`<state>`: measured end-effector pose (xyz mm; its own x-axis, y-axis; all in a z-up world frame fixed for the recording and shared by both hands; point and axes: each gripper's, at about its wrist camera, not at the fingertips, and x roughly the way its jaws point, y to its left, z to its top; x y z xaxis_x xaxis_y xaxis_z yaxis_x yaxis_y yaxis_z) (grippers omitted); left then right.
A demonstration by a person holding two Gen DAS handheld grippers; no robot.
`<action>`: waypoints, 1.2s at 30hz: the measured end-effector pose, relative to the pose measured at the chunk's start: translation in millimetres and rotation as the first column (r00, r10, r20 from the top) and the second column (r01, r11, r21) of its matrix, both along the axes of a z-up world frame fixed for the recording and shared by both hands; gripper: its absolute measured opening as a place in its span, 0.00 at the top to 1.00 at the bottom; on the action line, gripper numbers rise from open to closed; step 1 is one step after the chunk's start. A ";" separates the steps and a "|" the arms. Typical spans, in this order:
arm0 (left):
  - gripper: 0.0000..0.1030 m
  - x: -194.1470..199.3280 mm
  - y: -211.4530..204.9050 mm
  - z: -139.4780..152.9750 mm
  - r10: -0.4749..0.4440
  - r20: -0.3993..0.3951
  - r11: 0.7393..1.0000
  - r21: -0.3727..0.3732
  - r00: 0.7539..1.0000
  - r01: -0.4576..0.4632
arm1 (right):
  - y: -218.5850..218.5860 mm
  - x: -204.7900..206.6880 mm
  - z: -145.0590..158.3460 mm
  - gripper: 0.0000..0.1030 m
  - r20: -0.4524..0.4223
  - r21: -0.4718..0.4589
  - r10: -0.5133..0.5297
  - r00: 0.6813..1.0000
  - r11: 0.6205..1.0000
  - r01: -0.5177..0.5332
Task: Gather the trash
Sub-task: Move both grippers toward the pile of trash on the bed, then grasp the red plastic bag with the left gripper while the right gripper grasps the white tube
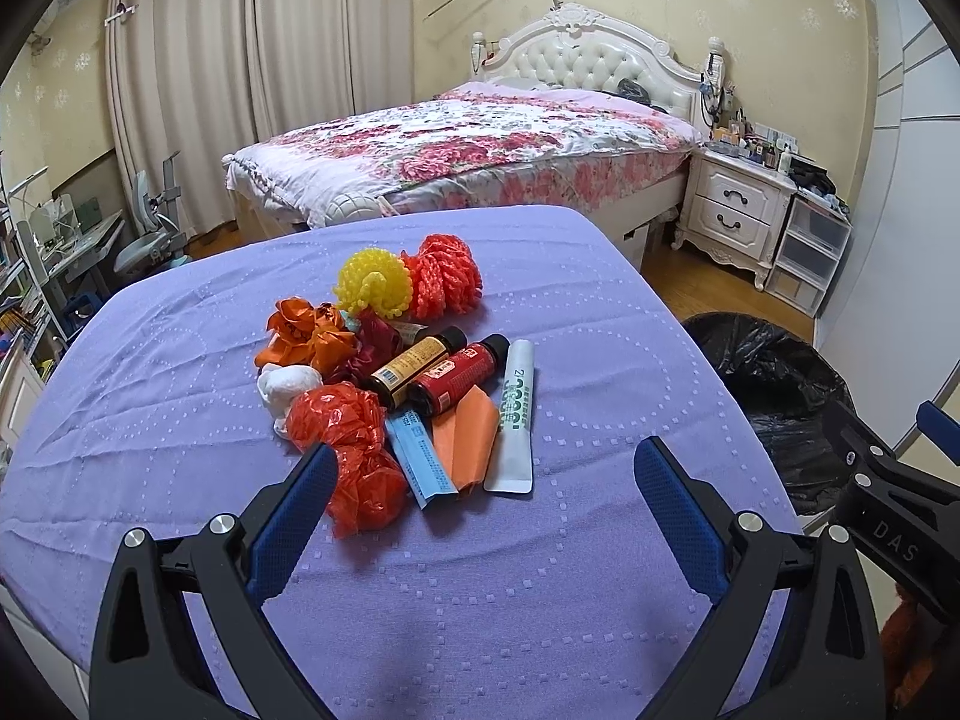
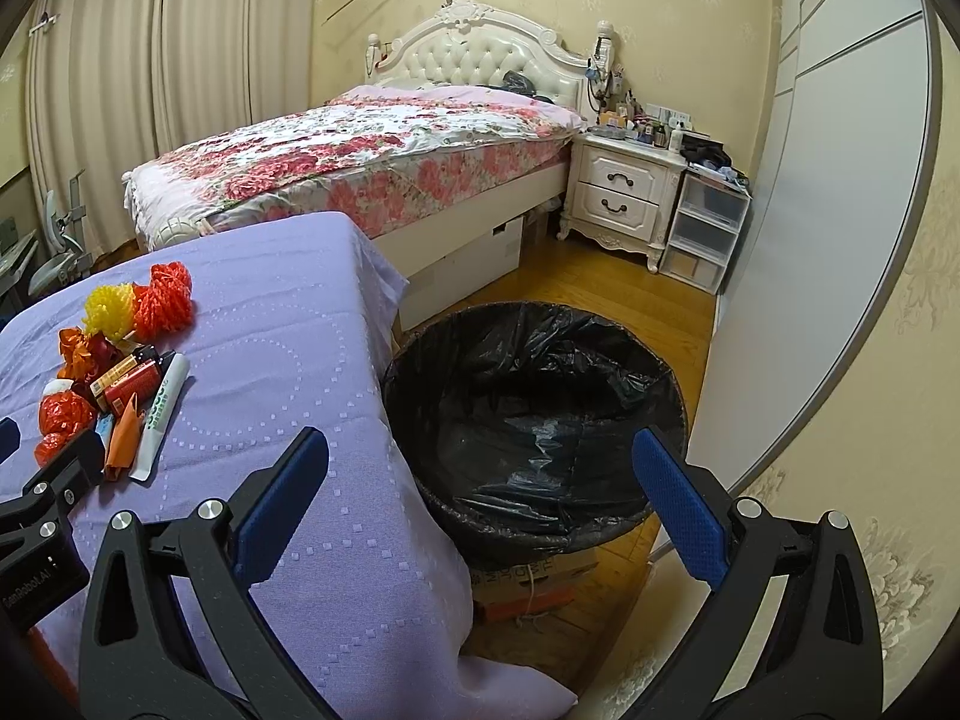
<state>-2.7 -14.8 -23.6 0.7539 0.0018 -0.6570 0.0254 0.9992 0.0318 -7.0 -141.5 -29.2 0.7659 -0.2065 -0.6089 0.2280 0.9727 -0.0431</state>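
A heap of trash lies on the purple-covered table (image 1: 180, 408): a crumpled red plastic bag (image 1: 354, 456), a white tube (image 1: 515, 420), an orange paper piece (image 1: 468, 438), a blue sachet (image 1: 420, 462), two small bottles (image 1: 456, 378), a white wad (image 1: 288, 387), an orange wrapper (image 1: 306, 336), a yellow spiky ball (image 1: 372, 285) and a red mesh ball (image 1: 447, 276). My left gripper (image 1: 486, 474) hangs open just in front of the heap, its left finger beside the red bag. My right gripper (image 2: 480, 468) stands open above the table's right edge, over the black-lined bin (image 2: 534, 414).
The bin stands on the wooden floor to the right of the table, on a cardboard box (image 2: 540, 576). Behind are a bed (image 1: 456, 144) with a floral cover, a white nightstand (image 1: 732, 204), plastic drawers (image 1: 810, 252) and a desk chair (image 1: 150, 234) at left.
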 end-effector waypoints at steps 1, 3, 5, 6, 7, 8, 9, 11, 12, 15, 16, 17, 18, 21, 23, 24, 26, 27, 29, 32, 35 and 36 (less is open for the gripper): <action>0.07 1.0 -0.3 0.5 0.000 0.000 1.000 -0.001 1.000 0.000 | 0.1 -0.6 -0.9 0.04 -0.002 0.002 0.001 1.000 1.000 -0.001; 0.07 0.3 1.9 1.5 0.002 0.001 1.000 0.004 1.000 -0.002 | 0.4 -1.5 -2.4 0.04 -0.004 0.007 0.003 1.000 1.000 -0.003; 0.07 -0.6 5.4 2.2 0.009 0.004 1.000 0.009 1.000 -0.009 | 1.0 -3.3 -5.8 0.04 -0.005 0.015 0.004 1.000 1.000 -0.004; 0.07 -0.3 7.7 3.1 0.010 0.004 1.000 0.011 1.000 -0.010 | 1.6 -2.8 -6.7 0.04 -0.007 0.019 0.006 1.000 1.000 -0.006; 0.07 -0.3 10.6 3.2 0.014 0.005 1.000 0.015 1.000 -0.014 | 3.0 -3.3 -8.2 0.04 -0.010 0.023 0.008 1.000 1.000 -0.008; 0.07 0.0 14.0 3.6 0.018 0.004 1.000 0.019 1.000 -0.018 | 4.7 -3.7 -9.6 0.04 -0.013 0.025 0.012 1.000 1.000 -0.011; 0.07 -0.1 17.4 3.3 0.023 0.003 0.999 0.022 1.000 -0.024 | 6.0 -3.0 -9.8 0.04 -0.015 0.028 0.014 1.000 1.000 -0.014; 0.07 -0.4 26.2 2.1 0.044 0.002 0.999 0.027 0.999 -0.044 | 9.3 -1.6 -11.4 0.04 -0.021 0.038 0.022 1.000 0.999 -0.021; 0.07 0.5 31.1 2.0 0.053 -0.004 0.998 0.026 0.999 -0.052 | 11.5 -1.1 -12.4 0.04 -0.026 0.044 0.028 0.999 0.999 -0.027; 0.07 1.5 45.9 0.3 0.081 -0.017 0.997 0.021 0.997 -0.080 | 20.3 -0.1 -14.8 0.04 -0.037 0.053 0.051 0.998 0.997 -0.049; 0.07 1.7 50.8 -0.1 0.091 -0.020 0.996 0.020 0.996 -0.091 | 25.2 -1.3 -16.3 0.04 -0.038 0.051 0.060 0.998 0.997 -0.058; 0.08 2.2 54.9 -0.6 0.100 -0.025 0.995 0.018 0.995 -0.099 | 27.5 -1.2 -16.3 0.04 -0.039 0.049 0.066 0.997 0.997 -0.064; 0.09 2.6 59.0 -1.0 0.108 -0.029 0.994 0.015 0.994 -0.107 | 30.6 -1.7 -16.6 0.05 -0.042 0.046 0.072 0.997 0.996 -0.070; 0.16 4.0 68.5 -2.9 0.121 -0.043 0.993 0.008 0.992 -0.121 | 36.4 -1.1 -15.6 0.19 -0.055 0.046 0.094 0.994 0.995 -0.092; 0.25 4.9 73.9 -5.4 0.111 -0.062 0.994 -0.005 0.992 -0.112 | 35.0 3.5 -14.2 0.24 -0.071 0.059 0.106 0.992 0.993 -0.102; 0.25 5.3 76.6 -6.8 0.112 -0.072 0.993 -0.013 0.991 -0.113 | 35.7 4.3 -14.5 0.24 -0.076 0.066 0.110 0.991 0.992 -0.106; 0.25 5.1 79.3 -9.1 0.118 -0.080 0.993 -0.014 0.990 -0.119 | 36.0 6.3 -14.8 0.24 -0.082 0.064 0.111 0.990 0.992 -0.106; 0.25 5.4 79.1 -10.3 0.116 -0.083 0.993 -0.012 0.990 -0.117 | 36.8 6.5 -15.2 0.24 -0.085 0.065 0.112 0.990 0.992 -0.107; 0.25 6.4 77.6 -11.6 0.109 -0.090 0.994 -0.013 0.990 -0.110 | 36.9 8.0 -15.5 0.24 -0.091 0.069 0.114 0.989 0.992 -0.108; 0.25 11.1 73.6 -14.2 0.101 -0.093 0.995 -0.010 0.991 -0.103 | 36.5 10.2 -17.0 0.24 -0.099 0.072 0.114 0.989 0.992 -0.107; 0.25 19.0 72.6 -19.0 0.109 -0.110 0.994 -0.004 0.988 -0.110 | 34.0 12.6 -18.5 0.24 -0.108 0.075 0.117 0.987 0.991 -0.110; 0.26 20.9 73.1 -20.7 0.111 -0.122 0.994 -0.007 0.986 -0.113 | 34.0 12.2 -18.6 0.24 -0.109 0.076 0.119 0.987 0.991 -0.111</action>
